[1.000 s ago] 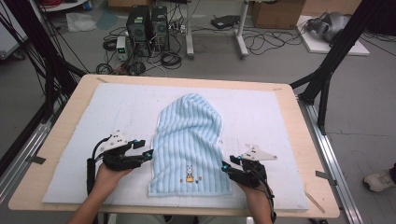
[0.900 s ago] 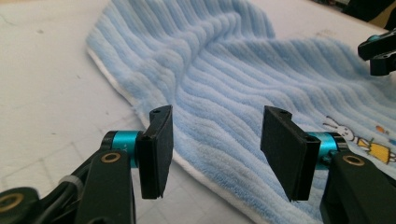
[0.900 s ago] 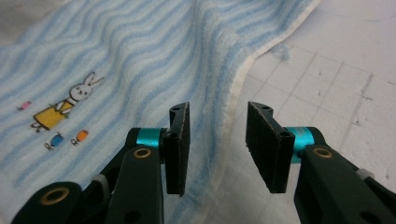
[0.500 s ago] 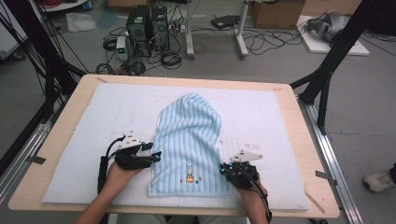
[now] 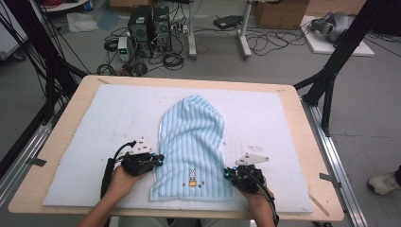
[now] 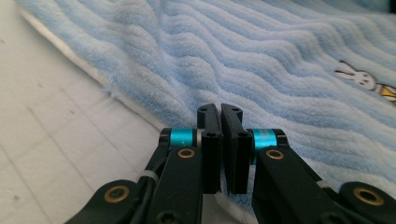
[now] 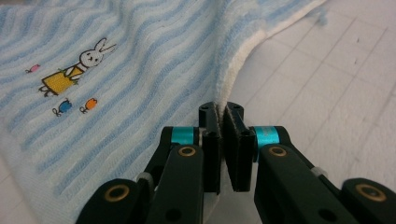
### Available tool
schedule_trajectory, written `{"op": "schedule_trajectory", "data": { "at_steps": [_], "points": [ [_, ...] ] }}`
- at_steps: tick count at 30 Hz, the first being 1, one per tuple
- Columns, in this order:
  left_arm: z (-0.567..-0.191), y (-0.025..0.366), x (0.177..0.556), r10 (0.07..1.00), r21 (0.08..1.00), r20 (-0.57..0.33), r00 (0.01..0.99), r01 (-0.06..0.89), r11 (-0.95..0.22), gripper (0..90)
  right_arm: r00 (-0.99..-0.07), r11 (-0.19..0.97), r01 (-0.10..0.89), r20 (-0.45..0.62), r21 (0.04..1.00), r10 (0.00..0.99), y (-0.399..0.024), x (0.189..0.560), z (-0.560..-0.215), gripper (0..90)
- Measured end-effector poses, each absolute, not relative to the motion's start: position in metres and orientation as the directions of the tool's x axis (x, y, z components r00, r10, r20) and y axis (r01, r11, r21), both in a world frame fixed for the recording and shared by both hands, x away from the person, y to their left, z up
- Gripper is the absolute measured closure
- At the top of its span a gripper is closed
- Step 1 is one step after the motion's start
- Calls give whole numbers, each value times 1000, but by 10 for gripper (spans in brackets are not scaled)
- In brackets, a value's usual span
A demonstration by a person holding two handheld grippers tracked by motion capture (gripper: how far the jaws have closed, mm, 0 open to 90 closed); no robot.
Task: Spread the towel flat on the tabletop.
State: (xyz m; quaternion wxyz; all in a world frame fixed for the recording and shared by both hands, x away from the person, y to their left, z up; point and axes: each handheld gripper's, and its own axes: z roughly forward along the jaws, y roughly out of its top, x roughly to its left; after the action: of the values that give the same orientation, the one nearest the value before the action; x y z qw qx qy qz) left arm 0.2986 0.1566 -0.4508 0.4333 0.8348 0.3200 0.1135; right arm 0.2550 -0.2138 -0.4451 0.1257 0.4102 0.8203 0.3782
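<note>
A light blue striped towel (image 5: 191, 137) with a small rabbit picture (image 5: 192, 176) lies flat on the white mat (image 5: 118, 118), its near hem toward me. My left gripper (image 5: 158, 158) is at the towel's left edge; its jaws have just been closing and now stand together on that edge (image 6: 220, 109), with the towel (image 6: 257, 56) stretching beyond. My right gripper (image 5: 228, 174) is at the right edge near the hem. There its jaws (image 7: 221, 108) pinch the pale border, which lifts into them, beside the rabbit (image 7: 88, 58).
The mat covers most of the wooden table (image 5: 312, 142), with bare mat on both sides of the towel. Beyond the far edge, computers and cables (image 5: 151, 28) sit on the floor. Black frame legs (image 5: 331, 80) stand at the right.
My left hand has slid right to the towel's left edge and its jaws have closed. The right gripper's jaws have closed on the right edge without shifting.
</note>
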Motion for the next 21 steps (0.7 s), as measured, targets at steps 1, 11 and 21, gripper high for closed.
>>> {"op": "schedule_trajectory", "data": {
  "at_steps": [1, 11, 21],
  "points": [
    [-451, 158, 296, 619, 794, -105, 778, 441, -419, 865, -635, 377, 580, 111, 722, 764, -215, 253, -445, 859],
    [-442, 168, 271, 533, 801, -155, 832, 422, -426, 867, -659, 382, 576, 134, 723, 740, -231, 227, -436, 859],
    [-433, 189, 271, 624, 852, -178, 760, 437, -289, 560, -626, 262, 550, 183, 793, 758, -236, 221, -427, 639]
  ]
}}
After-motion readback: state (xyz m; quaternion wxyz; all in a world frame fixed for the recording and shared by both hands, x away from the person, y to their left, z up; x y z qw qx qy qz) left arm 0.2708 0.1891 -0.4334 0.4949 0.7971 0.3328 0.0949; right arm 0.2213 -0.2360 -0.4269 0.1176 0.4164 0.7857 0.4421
